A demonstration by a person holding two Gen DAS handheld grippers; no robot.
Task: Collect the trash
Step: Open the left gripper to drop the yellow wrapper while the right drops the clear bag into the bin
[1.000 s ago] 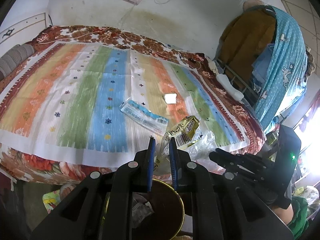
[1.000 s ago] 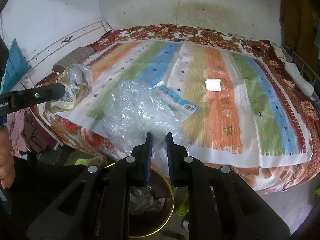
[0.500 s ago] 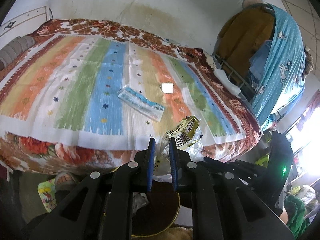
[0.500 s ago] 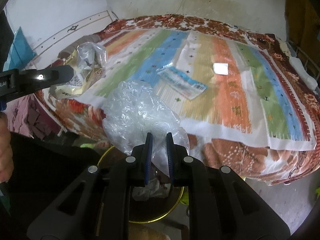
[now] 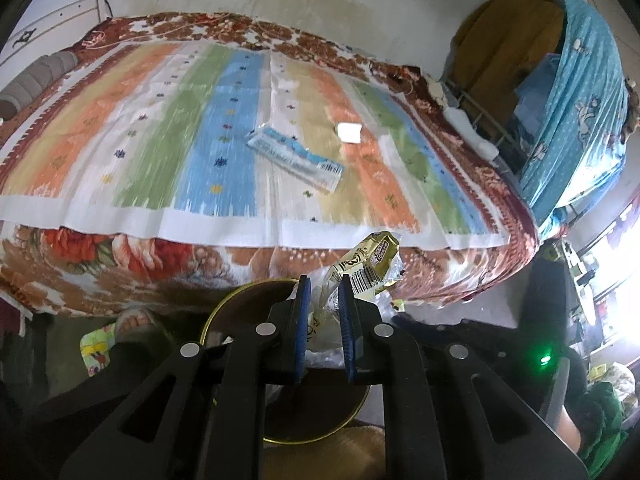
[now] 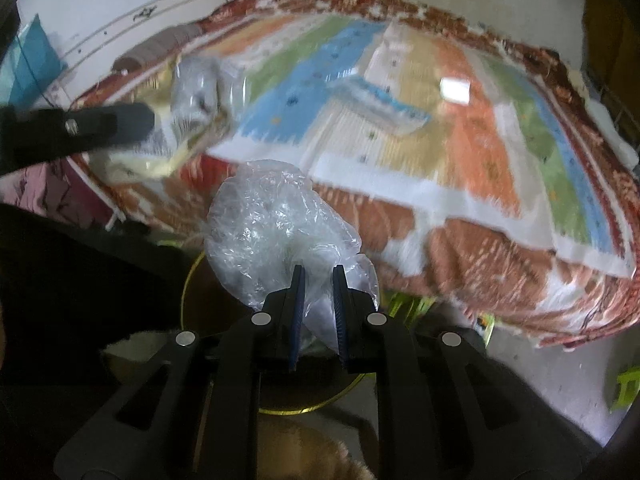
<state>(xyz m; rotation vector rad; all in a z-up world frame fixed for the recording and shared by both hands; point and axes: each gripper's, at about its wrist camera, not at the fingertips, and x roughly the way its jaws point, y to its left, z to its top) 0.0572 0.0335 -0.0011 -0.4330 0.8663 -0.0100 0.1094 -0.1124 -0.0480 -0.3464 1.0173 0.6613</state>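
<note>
Bed edge (image 5: 280,240) | bin (image 5: 224,304) below | left tongs (image 5: 324,284) pinching wrapper (image 5: 368,264)

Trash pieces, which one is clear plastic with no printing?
The crumpled clear bag in the right gripper; the left gripper holds a printed yellow wrapper.

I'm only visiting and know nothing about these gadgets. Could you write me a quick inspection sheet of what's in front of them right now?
Surface: bed with striped sheet.
Job's things: yellow wrapper; clear plastic bag; blue packet and small white piece lie on the sheet; gold-rimmed bin on the floor below.
Clutter: nothing seen.
Grippers: left gripper shut on the wrapper; right gripper shut on the bag.
Cables: thin cord near the far wall.
Surroundings: blue cloth, a sandalled foot.
</note>
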